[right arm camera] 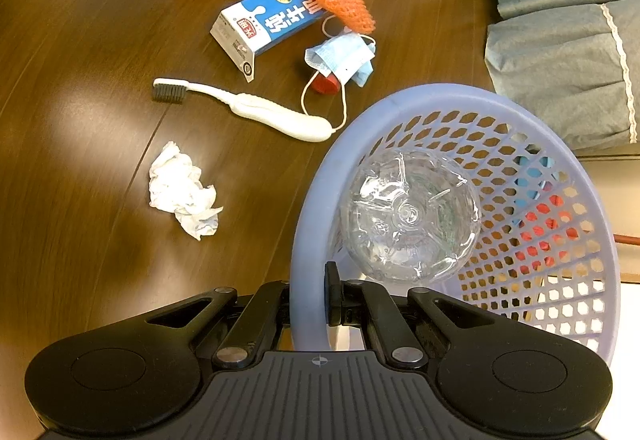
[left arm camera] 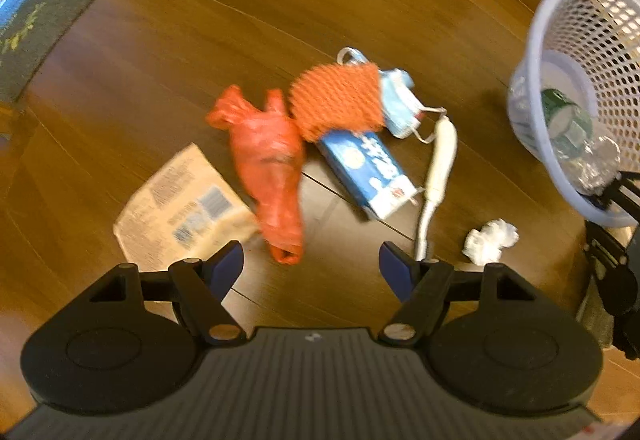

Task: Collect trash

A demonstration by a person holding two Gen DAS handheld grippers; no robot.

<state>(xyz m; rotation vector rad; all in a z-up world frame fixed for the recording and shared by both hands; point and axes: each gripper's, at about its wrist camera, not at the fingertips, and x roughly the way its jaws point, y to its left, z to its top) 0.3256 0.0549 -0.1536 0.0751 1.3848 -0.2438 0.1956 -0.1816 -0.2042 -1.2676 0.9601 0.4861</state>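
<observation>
from the left wrist view, my left gripper (left arm camera: 311, 264) hangs wide open and empty over the wooden floor (left arm camera: 224, 20), nearest the orange plastic bag (left arm camera: 270, 156); i judge a careless closing could snag the brown paper packet (left arm camera: 176, 208) beside it or drag the mesh sleeve (left arm camera: 336, 100) off the milk carton (left arm camera: 364, 168). from the right wrist view, my right gripper (right arm camera: 310, 300) is clamped on the rim of the lavender basket (right arm camera: 452, 96), tilted with a clear bottle (right arm camera: 408, 216) inside that i think could roll out, while the toothbrush (right arm camera: 256, 108), crumpled tissue (right arm camera: 180, 192) and face mask (right arm camera: 340, 56) lie loose nearby on the floor.
</observation>
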